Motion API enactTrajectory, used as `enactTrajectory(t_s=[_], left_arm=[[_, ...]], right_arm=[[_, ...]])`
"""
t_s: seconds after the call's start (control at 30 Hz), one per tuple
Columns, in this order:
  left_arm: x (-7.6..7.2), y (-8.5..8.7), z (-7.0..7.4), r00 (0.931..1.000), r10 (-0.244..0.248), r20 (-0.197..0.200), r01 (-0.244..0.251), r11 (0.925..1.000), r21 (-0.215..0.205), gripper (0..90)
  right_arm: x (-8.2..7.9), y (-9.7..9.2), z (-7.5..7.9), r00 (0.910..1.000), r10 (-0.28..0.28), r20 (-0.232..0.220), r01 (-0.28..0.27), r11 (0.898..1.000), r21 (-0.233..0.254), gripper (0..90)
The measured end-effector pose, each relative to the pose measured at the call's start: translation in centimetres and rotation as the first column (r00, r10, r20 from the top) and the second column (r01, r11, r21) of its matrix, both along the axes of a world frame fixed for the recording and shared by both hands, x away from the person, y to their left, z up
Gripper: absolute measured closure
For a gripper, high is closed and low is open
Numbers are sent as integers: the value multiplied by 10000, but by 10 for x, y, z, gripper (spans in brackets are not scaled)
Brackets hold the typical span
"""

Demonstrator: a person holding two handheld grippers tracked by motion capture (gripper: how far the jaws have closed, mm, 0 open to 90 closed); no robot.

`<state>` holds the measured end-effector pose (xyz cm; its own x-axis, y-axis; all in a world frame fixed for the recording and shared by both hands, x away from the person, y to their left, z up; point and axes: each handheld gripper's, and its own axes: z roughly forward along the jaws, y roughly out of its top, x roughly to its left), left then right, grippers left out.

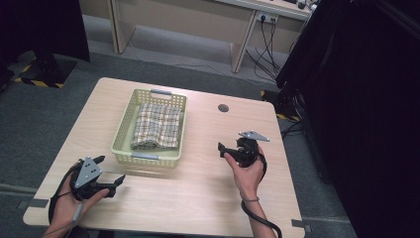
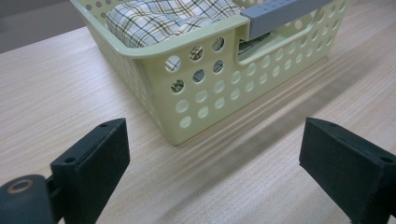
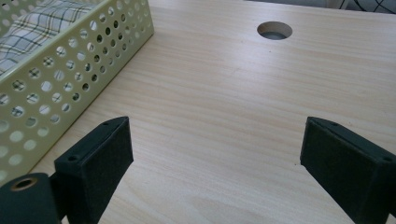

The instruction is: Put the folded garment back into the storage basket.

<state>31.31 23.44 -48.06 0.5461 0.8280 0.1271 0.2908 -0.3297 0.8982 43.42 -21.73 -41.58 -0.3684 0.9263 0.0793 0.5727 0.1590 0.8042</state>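
A pale green perforated basket (image 1: 123, 140) stands on the wooden table (image 1: 198, 198), left of centre. A folded plaid cloth (image 1: 157, 125) lies inside it. My left gripper (image 1: 112, 168) is held just off the basket's near left corner, open and empty. In the left gripper view its jaws (image 2: 215, 158) stand wide apart, facing the basket corner (image 2: 187, 93), the cloth (image 2: 163, 18) and a grey handle (image 2: 280, 11). My right gripper (image 1: 232, 147) hovers right of the basket, open and empty. In the right gripper view (image 3: 215, 158) the basket wall (image 3: 70, 74) and cloth (image 3: 28, 32) lie to its left.
A round cable hole (image 1: 223, 107) (image 3: 274, 30) sits in the table behind the right gripper. A light desk (image 1: 198, 25) with hanging cables stands beyond on the grey floor. A black curtain (image 1: 356, 99) runs along the table's right side.
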Motion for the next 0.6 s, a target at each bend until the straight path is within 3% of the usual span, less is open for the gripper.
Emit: enactTrajectory(t_s=[0.6], left_arm=[[0, 0, 0, 10000, 23, 2, -23, 10000, -1, 81]], right_arm=[[-13, -26, -6, 9992, -403, -18, 403, 9992, -1, 97]])
